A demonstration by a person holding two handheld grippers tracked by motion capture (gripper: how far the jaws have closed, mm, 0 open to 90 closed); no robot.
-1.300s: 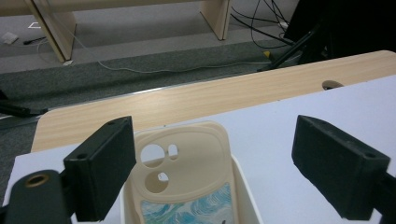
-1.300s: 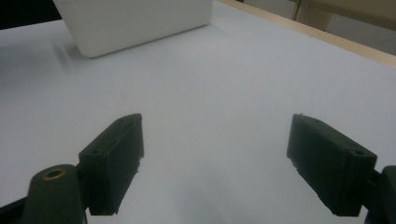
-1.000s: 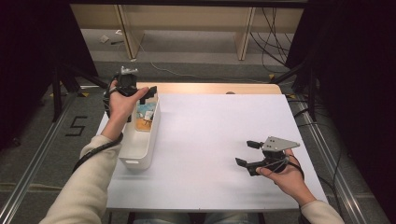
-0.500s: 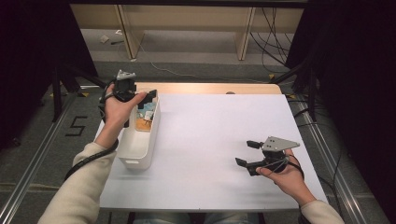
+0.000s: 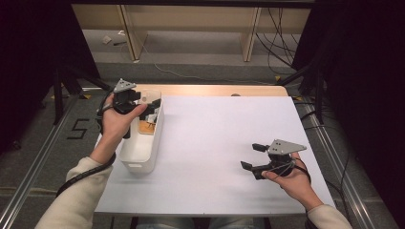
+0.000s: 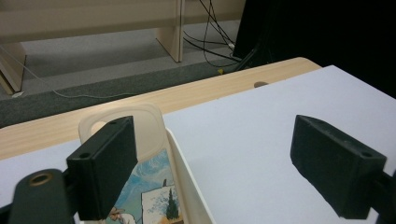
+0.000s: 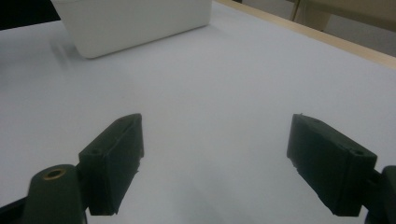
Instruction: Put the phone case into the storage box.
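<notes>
Left gripper (image 6: 212, 154) fingers, released over the white bin (image 5: 143, 152) at upper left, could clip its rim or snag the picture card (image 6: 149, 196). Right gripper (image 5: 253, 156) fingers are released too.

You work at a lab recording bench: a white-topped table (image 5: 215, 143) flanked by aluminium rails (image 5: 344, 162), black curtains (image 5: 363, 71) on both sides of it, loose cables (image 5: 277, 33) on the floor beyond it.
</notes>
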